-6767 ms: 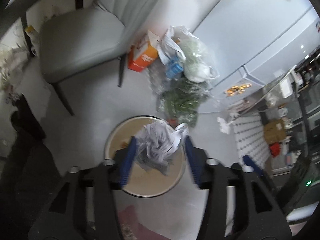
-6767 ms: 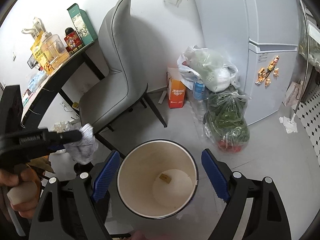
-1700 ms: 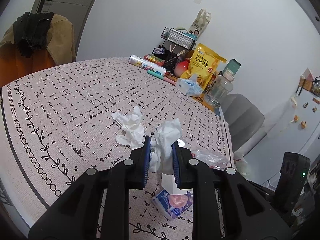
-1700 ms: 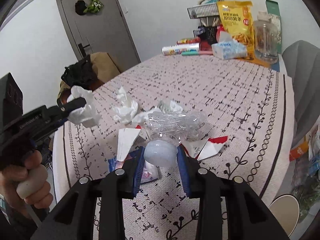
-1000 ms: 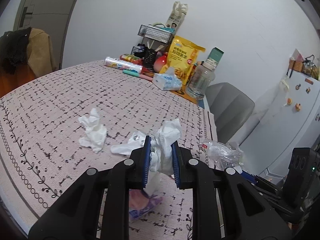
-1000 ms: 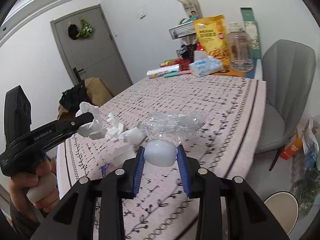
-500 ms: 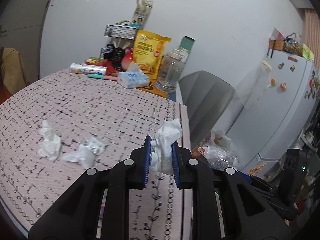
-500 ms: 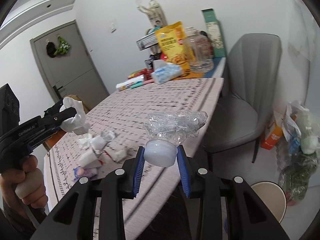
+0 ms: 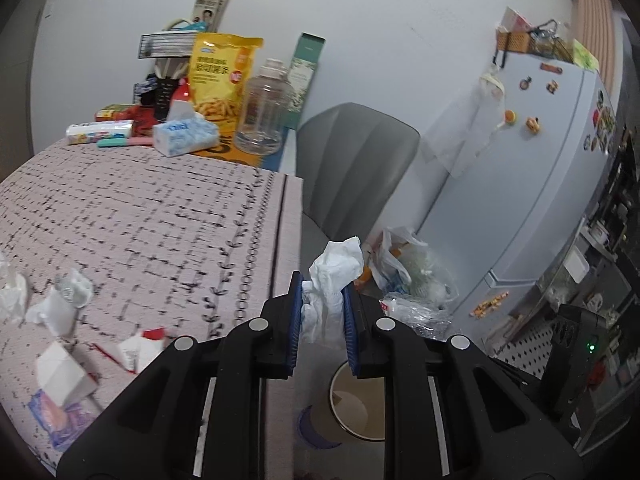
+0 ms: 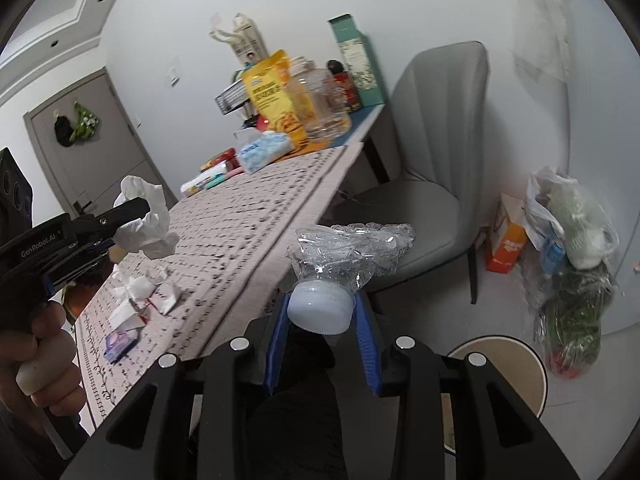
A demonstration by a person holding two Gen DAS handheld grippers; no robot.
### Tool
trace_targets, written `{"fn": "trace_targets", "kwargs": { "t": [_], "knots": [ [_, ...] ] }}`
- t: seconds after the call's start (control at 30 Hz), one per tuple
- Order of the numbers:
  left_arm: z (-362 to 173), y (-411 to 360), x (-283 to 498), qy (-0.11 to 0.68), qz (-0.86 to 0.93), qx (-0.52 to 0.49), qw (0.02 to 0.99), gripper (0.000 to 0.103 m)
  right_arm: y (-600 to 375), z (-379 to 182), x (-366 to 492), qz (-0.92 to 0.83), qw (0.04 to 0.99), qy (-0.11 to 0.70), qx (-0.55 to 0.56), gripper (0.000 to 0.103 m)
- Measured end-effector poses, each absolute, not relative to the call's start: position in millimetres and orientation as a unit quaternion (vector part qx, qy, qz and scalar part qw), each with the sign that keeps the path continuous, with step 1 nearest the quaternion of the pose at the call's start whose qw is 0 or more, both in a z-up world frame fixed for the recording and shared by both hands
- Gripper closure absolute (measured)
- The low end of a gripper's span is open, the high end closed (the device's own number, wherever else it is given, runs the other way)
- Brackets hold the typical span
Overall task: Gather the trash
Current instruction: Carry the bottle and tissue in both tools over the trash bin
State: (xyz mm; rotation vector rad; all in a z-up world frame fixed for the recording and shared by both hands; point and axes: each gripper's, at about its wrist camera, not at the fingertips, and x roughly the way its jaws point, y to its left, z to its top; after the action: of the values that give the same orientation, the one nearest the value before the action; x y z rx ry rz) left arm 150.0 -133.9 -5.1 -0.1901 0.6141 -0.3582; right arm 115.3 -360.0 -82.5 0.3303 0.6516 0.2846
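Observation:
My left gripper [image 9: 320, 312] is shut on a crumpled white tissue [image 9: 334, 276], held past the table's edge above the floor; it also shows in the right wrist view [image 10: 144, 216]. My right gripper [image 10: 320, 312] is shut on a crushed clear plastic bottle [image 10: 348, 252] by its white cap [image 10: 320, 308]. The round trash bin [image 9: 356, 404] stands on the floor below the left gripper; in the right wrist view the bin [image 10: 516, 364] is at lower right. More crumpled tissues [image 9: 60, 300] and wrappers [image 9: 140, 348] lie on the patterned table [image 9: 140, 220].
A grey chair [image 9: 352, 168] stands by the table's end. Bags of groceries [image 10: 572, 248] and an orange carton [image 10: 506, 240] sit on the floor by the white fridge [image 9: 540, 180]. Snacks, a jar [image 9: 262, 112] and a tissue pack [image 9: 184, 134] crowd the table's far end.
Both grippers have swung away from the table middle toward its end, carrying the tissue and the bottle. The bin has come into view below the left gripper.

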Motion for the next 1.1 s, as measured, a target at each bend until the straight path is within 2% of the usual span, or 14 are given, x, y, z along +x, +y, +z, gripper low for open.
{"fn": "trace_targets", "kwargs": {
  "t": [1.0, 1.1],
  "knots": [
    [-129.5, -295.8, 223.1, 0.456, -0.258, -0.036, 0.851, 0.085, -495.5, -221.6, 120.8, 0.01, 0.889, 0.393, 0.234, 0.071],
    [-138.8, -307.3, 224.8, 0.466, -0.27, -0.038, 0.841, 0.085, -505.3, -234.4, 123.9, 0.002, 0.885, 0.396, 0.246, 0.068]
  ]
}}
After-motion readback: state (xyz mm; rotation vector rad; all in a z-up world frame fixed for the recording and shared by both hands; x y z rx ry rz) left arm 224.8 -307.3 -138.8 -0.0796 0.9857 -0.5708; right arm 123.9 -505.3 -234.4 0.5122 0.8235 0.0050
